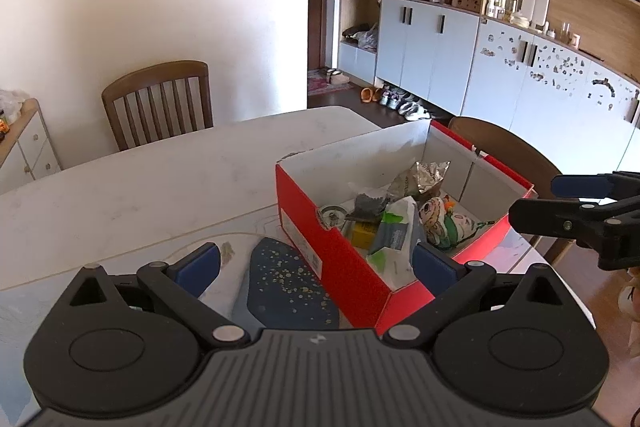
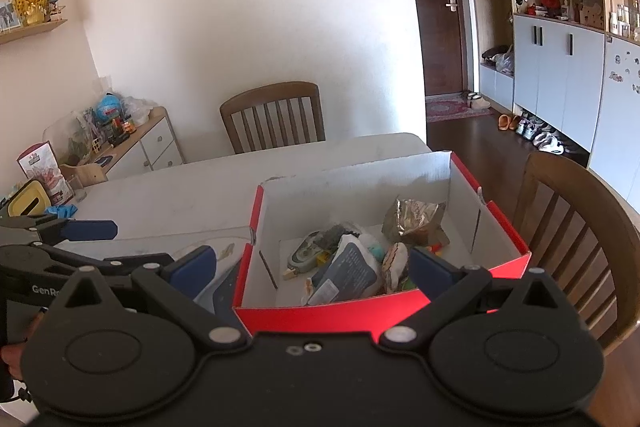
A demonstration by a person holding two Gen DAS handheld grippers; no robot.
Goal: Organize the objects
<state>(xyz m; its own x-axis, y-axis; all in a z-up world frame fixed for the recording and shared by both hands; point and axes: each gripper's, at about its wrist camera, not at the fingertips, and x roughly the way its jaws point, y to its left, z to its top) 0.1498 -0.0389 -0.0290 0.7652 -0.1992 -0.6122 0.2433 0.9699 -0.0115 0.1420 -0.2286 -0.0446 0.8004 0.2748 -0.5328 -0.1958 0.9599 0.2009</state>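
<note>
In the left wrist view, the left gripper (image 1: 316, 263) has its fingers spread wide and empty, above the near corner of the red box (image 1: 336, 259) on the white bench (image 1: 120, 179); a foil packet (image 1: 420, 177) lies inside among other items. In the right wrist view, the right gripper (image 2: 312, 267), fingers wide and empty, faces the box (image 2: 320, 317), with a blue pouch (image 2: 348, 273) inside it.
</note>
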